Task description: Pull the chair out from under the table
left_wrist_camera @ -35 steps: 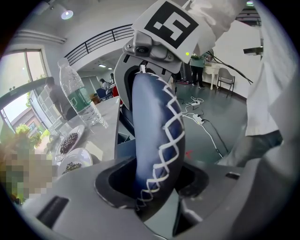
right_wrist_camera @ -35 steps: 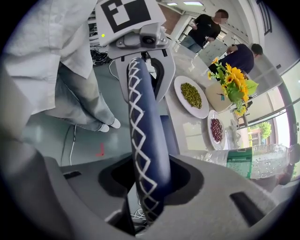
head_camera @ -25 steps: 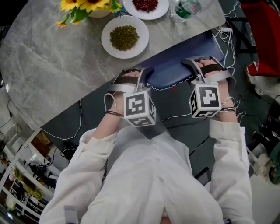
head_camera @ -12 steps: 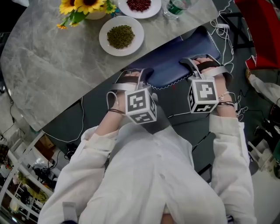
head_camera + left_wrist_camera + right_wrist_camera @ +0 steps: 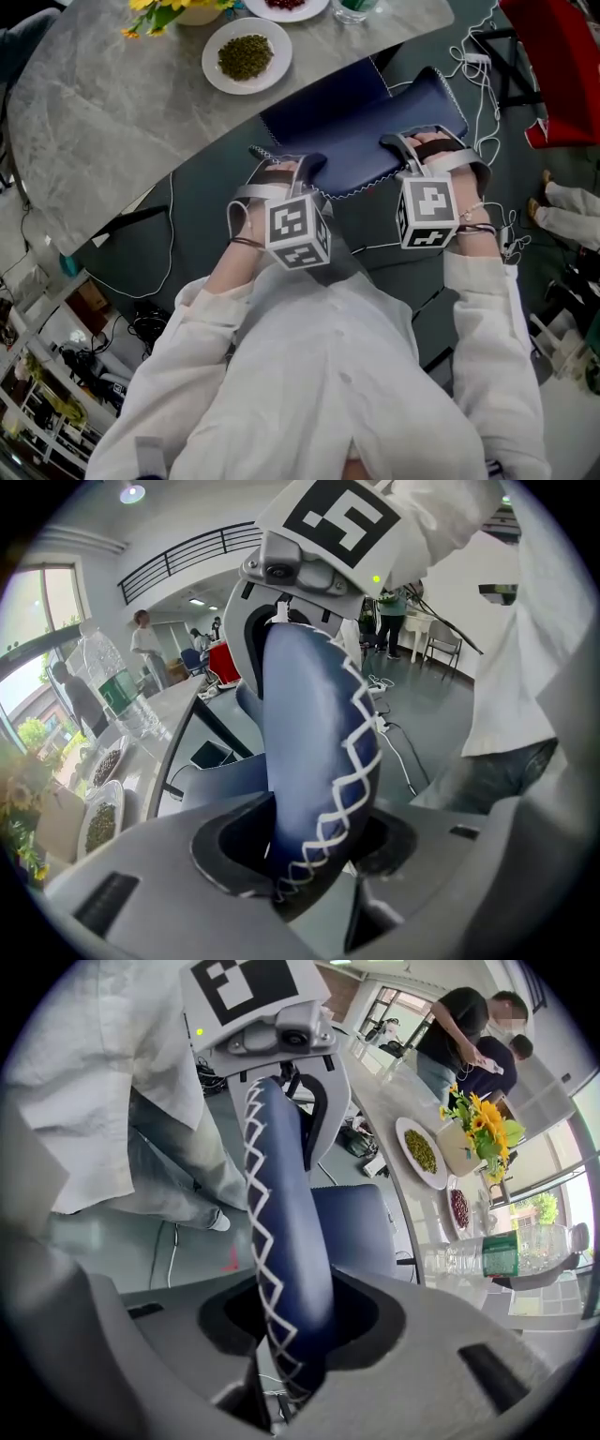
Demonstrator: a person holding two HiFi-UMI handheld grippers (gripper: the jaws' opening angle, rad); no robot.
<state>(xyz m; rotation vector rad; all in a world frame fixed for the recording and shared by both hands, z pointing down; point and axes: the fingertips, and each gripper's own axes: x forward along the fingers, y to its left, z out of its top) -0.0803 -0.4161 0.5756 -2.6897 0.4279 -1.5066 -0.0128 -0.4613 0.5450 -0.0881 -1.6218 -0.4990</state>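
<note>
Two grips are set, and by my reading the pull is partway through. Your left gripper (image 5: pixel 284 172) and right gripper (image 5: pixel 429 142) each have their jaws closed on the top edge of the chair (image 5: pixel 375 131), one toward each end of the backrest (image 5: pixel 309 714). In both gripper views the padded edge fills the gap between the jaws, so neither is empty.

The backrest stands clear of the table (image 5: pixel 122 112), on your side of its edge. A strip of the seat (image 5: pixel 323 117) also shows outside that edge, while the far part of the seat lies hidden beneath the top. The chair is therefore not yet fully out, and you have more drawing back to do before the whole seat is free.

The chair is covered in a smooth, dark blue, leather-like skin. Its backrest is thick and rounded, with white zigzag stitching running along the seam, and it should give a little under your pads. The table has a hard grey top with marble veining and a curved edge. On it, away from the chair, sits a round white plate (image 5: pixel 277 75) of green beans. Beside the table the floor (image 5: pixel 202 216) is dark and matt.
</note>
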